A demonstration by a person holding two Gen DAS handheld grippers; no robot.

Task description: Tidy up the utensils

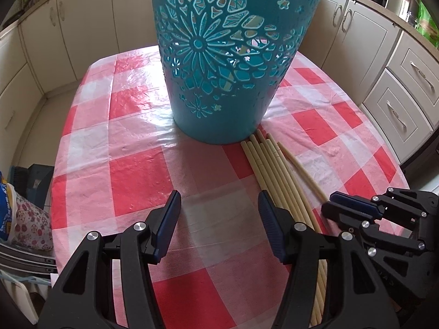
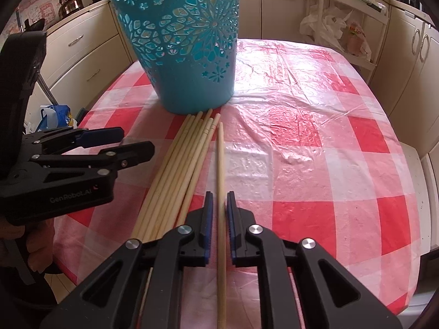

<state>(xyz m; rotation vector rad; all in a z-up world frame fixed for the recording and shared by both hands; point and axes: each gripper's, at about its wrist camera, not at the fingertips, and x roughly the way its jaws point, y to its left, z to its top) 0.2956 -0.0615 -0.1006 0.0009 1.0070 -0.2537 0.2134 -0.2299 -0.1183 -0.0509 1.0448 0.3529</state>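
Observation:
A tall teal cut-out basket (image 1: 219, 54) (image 2: 186, 54) stands upright on the red-and-white checked tablecloth (image 1: 137, 178) (image 2: 301, 164). A bundle of several pale bamboo chopsticks (image 1: 271, 170) (image 2: 181, 164) lies flat with its tips at the basket's base. A single chopstick (image 2: 220, 159) (image 1: 299, 170) lies apart, to the right of the bundle. My right gripper (image 2: 220, 194) (image 1: 329, 201) straddles this chopstick, its jaws narrowly apart and the pads not pressing on it. My left gripper (image 1: 219, 194) (image 2: 137, 138) is open over bare cloth, left of the bundle, with nothing between its fingers.
Cream kitchen cabinets (image 1: 397, 87) surround the table on all sides. A kettle (image 2: 70, 5) sits on the counter at back left, and a white rack with plastic bags (image 2: 343, 27) stands behind the table. A person's hand (image 2: 38, 252) grips the left tool. Bags (image 1: 24, 219) lie beside the table's left edge.

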